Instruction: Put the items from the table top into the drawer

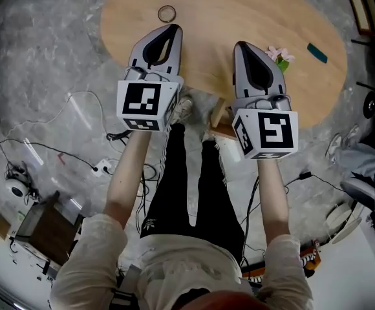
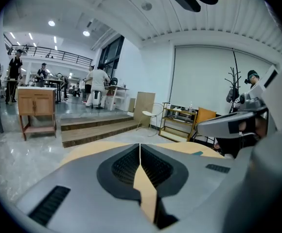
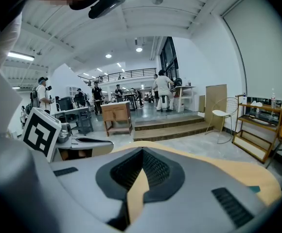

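Wooden table point(image 1: 239, 11): ring point(image 1: 167, 13) beyond left claw point(image 1: 171, 27)

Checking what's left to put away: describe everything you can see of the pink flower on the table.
The pink flower is small, with pale petals and a green bit below. It lies on the wooden table, toward its right side, just beside the right tool; whether they touch cannot be told.

The oval wooden table point(image 1: 226, 11) bears a thin ring point(image 1: 167, 13) far left, a pink flower point(image 1: 280, 55) (with a green leaf) right, and a teal bar point(image 1: 317, 52) further right.
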The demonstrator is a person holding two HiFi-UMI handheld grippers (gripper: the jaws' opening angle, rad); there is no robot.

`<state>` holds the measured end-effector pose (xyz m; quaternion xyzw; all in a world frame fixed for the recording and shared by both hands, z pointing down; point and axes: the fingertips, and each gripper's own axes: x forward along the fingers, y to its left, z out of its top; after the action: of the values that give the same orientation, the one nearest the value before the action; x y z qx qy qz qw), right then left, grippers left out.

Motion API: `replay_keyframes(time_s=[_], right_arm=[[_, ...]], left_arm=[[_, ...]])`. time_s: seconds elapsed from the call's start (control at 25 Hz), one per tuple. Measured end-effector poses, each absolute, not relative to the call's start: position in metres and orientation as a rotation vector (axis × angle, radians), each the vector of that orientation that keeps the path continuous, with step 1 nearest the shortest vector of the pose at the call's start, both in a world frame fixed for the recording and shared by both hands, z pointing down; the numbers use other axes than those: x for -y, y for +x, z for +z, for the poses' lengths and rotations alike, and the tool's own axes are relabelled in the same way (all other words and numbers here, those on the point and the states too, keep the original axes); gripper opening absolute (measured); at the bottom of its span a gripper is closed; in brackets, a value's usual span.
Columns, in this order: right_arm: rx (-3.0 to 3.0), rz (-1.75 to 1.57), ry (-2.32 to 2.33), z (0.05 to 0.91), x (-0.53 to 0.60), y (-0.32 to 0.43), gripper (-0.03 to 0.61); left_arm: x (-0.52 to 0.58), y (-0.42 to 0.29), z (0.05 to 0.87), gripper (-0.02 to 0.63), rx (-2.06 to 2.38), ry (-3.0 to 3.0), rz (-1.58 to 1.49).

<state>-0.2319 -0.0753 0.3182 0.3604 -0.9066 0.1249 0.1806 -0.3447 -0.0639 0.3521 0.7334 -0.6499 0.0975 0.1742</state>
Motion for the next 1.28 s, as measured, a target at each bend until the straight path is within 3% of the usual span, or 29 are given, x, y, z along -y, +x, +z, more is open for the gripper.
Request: replay_keyframes(time_s=[0.08, 0.2, 0.36, 0.72, 1.28], right_arm=[[2.559, 0.362, 1.028, 0.321, 0.078, -0.235, 0.005], [2.549, 0.375, 1.020, 0.329, 0.080, -0.240, 0.005], [2.517, 0.392, 0.991, 0.351, 0.076, -0.247, 0.005], [2.460, 0.376, 0.906, 0.391, 0.063, -0.262, 0.005], [2.439, 0.371, 0.904, 0.398, 0.063, -0.260, 0.005]], left_arm=[[0.072, -0.348, 0.361, 0.009, 1.825, 2.089, 0.297], [0.086, -0.355, 0.388, 0.158, 1.787, 2.085, 0.368], [0.103, -0.372, 0.443, 0.225, 1.746, 2.001, 0.466], [0.121, -0.410, 0.540, 0.260, 1.714, 1.824, 0.585], [0.132, -0.415, 0.573, 0.267, 1.678, 1.759, 0.636]])
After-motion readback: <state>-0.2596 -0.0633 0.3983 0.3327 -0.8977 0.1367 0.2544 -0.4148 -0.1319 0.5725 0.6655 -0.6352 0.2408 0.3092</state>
